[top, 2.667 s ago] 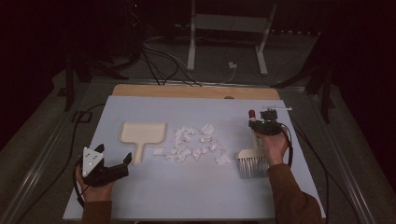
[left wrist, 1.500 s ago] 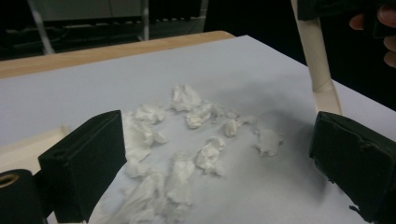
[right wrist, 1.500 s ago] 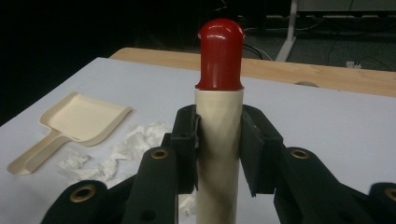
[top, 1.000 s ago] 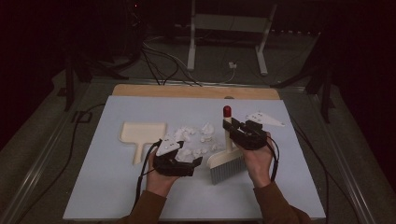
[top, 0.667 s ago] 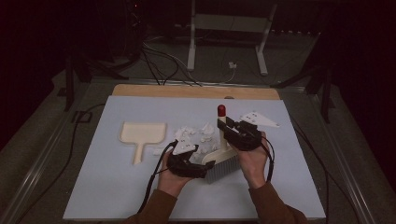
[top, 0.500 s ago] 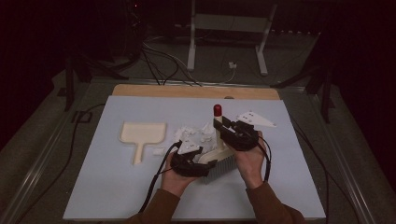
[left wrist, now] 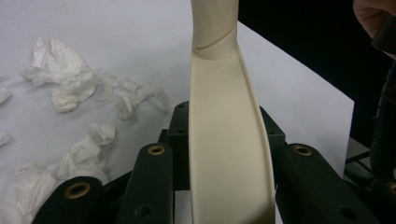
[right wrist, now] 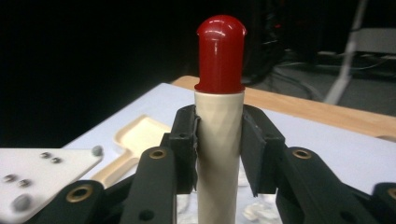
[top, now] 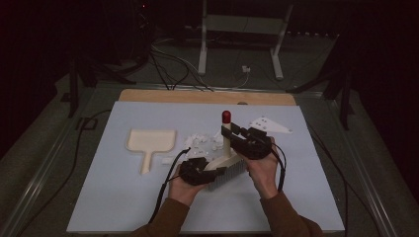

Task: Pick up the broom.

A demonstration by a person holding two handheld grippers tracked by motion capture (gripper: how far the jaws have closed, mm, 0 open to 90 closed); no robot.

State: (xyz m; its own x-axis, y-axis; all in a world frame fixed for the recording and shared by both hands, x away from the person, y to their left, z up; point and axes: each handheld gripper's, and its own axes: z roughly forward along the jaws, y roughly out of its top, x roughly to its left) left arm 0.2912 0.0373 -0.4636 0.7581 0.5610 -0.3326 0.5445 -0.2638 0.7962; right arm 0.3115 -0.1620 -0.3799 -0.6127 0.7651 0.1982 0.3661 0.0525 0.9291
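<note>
1. Since the earliest frame, the left gripper has been brought in from the mat's seven o'clock corner to its centre, and the brush has been carried from four o'clock to the same spot; the dustpan is unmoved.
2. The brush is now found at the centre of the mat, bristles down, its handle raised toward twelve o'clock and tipped by a red cap.
3. The left gripper's jaws have just been closing, and the cream head of the brush is pinched between them in the left gripper view.
4. The handle is clamped just below the cap by the right gripper; its jaws have just been easing very slightly, yet the pads are seen pressed to the handle.
5. Crumpled tissue scraps are spread between the brush and the dustpan, at about ten o'clock from the brush.
6. The brush is judged light and stiff, its smooth plastic likely slippery, its bristles soft and yielding.
7. A hold on the round handle is judged best for sweeping; a grip on the curved head is likely to slip sideways.
8. The scraps are judged nearly weightless and easily scattered.
</note>
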